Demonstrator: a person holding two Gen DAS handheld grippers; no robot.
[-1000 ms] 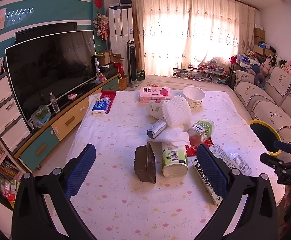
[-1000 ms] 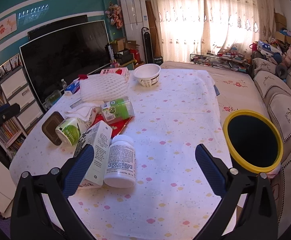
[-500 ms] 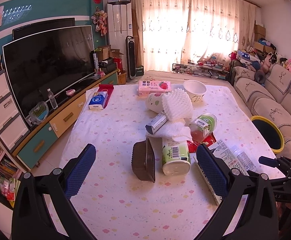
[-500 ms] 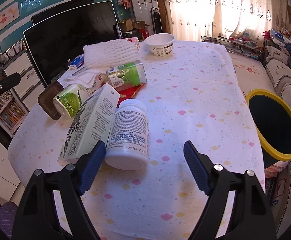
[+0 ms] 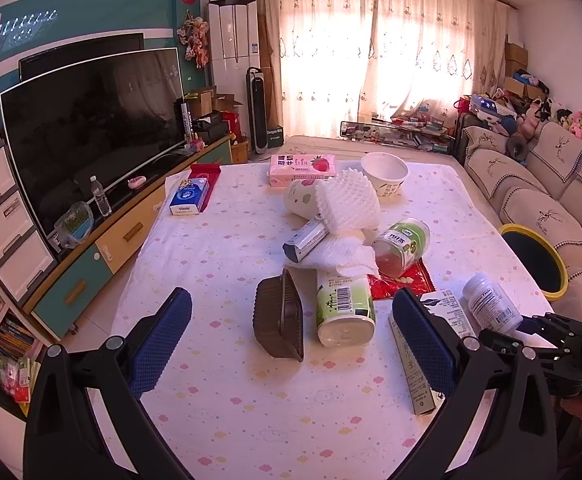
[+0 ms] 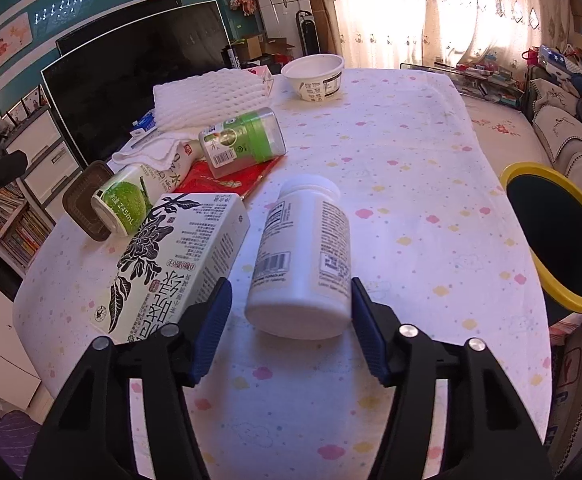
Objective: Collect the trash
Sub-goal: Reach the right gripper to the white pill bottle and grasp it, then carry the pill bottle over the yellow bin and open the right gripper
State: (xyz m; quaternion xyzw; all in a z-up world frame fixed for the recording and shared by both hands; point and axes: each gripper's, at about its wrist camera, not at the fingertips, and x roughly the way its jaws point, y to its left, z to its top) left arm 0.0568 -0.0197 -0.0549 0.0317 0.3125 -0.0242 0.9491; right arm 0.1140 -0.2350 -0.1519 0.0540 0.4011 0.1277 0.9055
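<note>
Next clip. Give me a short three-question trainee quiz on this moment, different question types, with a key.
1. True or false: the right claw is shut on the white pill bottle.
2. Multiple choice: the white pill bottle is A) upright, B) lying on its side, C) inside the bin.
3. Fill in: the rim of the trash bin beside the table is ____.

Key: 1 false, its pads flank the bottle with gaps showing; 2 B; 3 yellow.

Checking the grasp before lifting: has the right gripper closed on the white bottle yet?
No, the right gripper is open, with a visible gap between its left finger and the white bottle.
</note>
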